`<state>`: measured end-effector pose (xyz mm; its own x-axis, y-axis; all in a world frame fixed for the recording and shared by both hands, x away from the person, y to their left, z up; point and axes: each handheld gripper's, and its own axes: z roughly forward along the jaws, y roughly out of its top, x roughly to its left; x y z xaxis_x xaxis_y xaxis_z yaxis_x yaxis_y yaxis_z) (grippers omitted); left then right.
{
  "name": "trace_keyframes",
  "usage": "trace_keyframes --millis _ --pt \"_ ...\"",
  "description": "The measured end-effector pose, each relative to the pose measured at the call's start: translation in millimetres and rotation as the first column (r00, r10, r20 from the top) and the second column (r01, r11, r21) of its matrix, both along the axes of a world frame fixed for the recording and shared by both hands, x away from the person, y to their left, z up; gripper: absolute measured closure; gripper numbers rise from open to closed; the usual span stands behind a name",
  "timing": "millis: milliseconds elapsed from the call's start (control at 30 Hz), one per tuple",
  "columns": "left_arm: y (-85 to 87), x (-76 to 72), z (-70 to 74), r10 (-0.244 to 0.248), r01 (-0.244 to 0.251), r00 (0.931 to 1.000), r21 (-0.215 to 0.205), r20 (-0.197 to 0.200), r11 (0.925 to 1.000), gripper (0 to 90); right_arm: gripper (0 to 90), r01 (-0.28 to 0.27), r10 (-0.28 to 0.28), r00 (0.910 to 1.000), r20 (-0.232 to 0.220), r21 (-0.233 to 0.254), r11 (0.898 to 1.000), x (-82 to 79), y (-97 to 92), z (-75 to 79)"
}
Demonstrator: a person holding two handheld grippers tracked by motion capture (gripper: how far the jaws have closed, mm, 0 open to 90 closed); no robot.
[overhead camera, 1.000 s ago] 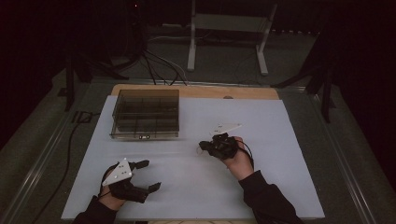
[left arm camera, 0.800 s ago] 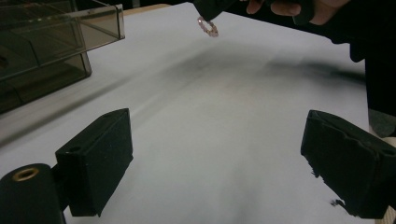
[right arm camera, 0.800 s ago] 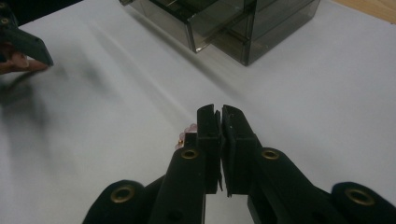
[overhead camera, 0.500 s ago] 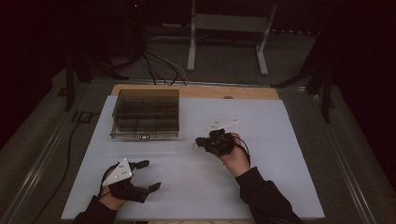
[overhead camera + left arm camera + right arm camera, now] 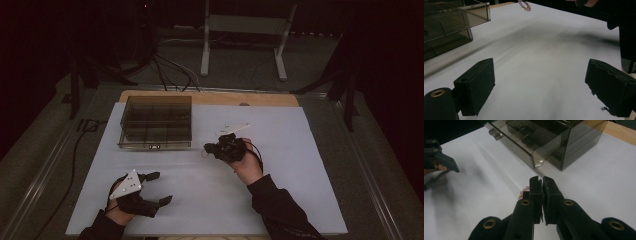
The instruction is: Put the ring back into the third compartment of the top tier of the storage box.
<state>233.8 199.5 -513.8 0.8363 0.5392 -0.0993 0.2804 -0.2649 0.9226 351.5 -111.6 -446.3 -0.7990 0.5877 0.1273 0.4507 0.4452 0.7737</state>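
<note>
I am holding my right gripper (image 5: 206, 149) with its jaws pressed together on a bead bracelet (image 5: 523, 192). In the right gripper view the two black jaws are sitting almost flush, with a few pink beads and one gold bead peeking out just left of and below the tips. In the left gripper view the bracelet (image 5: 524, 5) is dangling as a short string of pink beads at the top edge, above the mat and not touching it, so I am carrying it clear of the surface. From above, the right gripper is hovering near the middle of the white mat (image 5: 300, 165), pointing left toward the box (image 5: 156, 121), and the bracelet itself is too small to make out there.

The box is a smoky clear one with dividers inside, standing at the back left of the mat. In the right gripper view the box (image 5: 541, 140) is lying just beyond my jaw tips, its near corner facing them, near but apart.

My left gripper (image 5: 159, 187) is resting low at the front left of the mat, well apart from the right one. Its jaws are standing wide apart with nothing but bare mat (image 5: 544, 62) between them.
</note>
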Motion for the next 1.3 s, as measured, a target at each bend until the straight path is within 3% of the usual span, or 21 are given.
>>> trace_keyframes --millis 1300 --pt "-0.3 -0.2 0.4 -0.011 0.011 0.9999 -0.011 0.002 0.9999 10.4 87.0 -0.015 0.013 0.9985 0.052 0.035 0.999 16.2 37.0 29.2"
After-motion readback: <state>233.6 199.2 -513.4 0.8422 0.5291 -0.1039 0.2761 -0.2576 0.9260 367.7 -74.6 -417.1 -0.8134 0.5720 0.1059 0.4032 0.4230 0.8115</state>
